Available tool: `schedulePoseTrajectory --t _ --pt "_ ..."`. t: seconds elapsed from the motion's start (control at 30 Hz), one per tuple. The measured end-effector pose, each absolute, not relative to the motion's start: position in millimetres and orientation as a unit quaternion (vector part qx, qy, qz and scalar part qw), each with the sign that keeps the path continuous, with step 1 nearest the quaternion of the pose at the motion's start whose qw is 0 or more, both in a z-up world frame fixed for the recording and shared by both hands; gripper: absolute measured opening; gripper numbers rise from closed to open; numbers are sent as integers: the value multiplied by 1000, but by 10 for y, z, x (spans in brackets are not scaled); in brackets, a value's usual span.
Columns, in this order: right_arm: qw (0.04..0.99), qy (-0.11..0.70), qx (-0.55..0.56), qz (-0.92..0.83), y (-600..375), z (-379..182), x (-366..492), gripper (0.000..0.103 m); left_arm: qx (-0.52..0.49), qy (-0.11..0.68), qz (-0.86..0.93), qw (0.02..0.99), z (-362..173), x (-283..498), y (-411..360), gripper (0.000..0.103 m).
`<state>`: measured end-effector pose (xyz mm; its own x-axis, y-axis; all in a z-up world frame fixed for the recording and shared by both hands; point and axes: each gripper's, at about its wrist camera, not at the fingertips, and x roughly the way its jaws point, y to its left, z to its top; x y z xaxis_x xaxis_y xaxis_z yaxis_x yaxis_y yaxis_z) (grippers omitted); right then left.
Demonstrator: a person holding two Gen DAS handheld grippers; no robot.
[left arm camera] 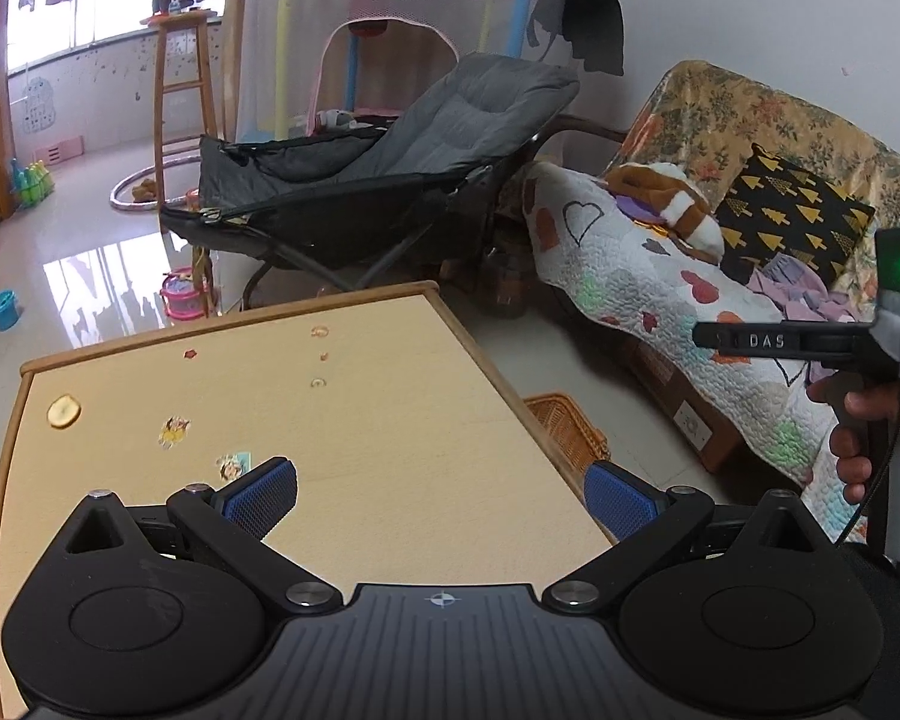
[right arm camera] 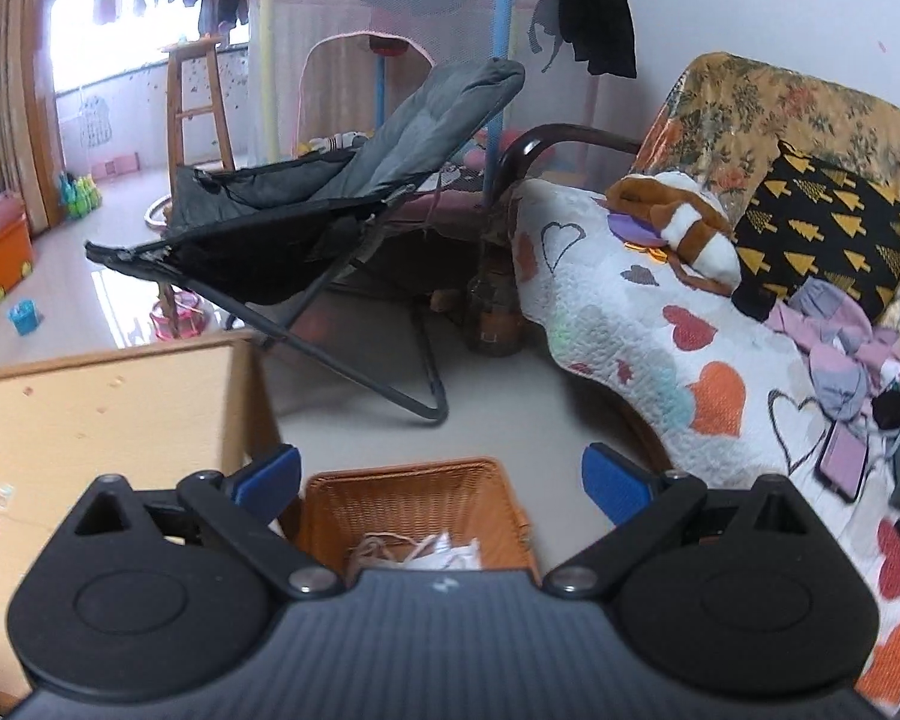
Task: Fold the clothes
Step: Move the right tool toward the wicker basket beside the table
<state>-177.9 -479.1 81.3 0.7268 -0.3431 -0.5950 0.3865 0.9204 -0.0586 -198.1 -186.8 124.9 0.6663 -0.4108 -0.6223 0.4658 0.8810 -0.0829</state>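
**Both grippers empty, clothes on sofa**

My left gripper (left arm camera: pixel 441 495): jaws spread wide, empty, above the wooden table (left arm camera: pixel 390 420). My right gripper (right arm camera: pixel 441 480): jaws spread, empty, over the wicker basket (right arm camera: pixel 414 498) on the floor. Beyond: heart-print quilt (right arm camera: pixel 630 324); crumpled lilac clothes (right arm camera: pixel 840 348) on the sofa beside a black cushion (right arm camera: pixel 822 228). Farther: grey folding chair (right arm camera: pixel 330 210).
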Motion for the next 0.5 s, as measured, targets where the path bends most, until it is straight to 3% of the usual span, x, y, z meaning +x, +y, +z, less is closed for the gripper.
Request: schedulePoseTrajectory --t 0.5 --pt "896 398 74 -184 -5622 -92 -1489 100 41 374 -248 893 949 -1531 -2171 103"
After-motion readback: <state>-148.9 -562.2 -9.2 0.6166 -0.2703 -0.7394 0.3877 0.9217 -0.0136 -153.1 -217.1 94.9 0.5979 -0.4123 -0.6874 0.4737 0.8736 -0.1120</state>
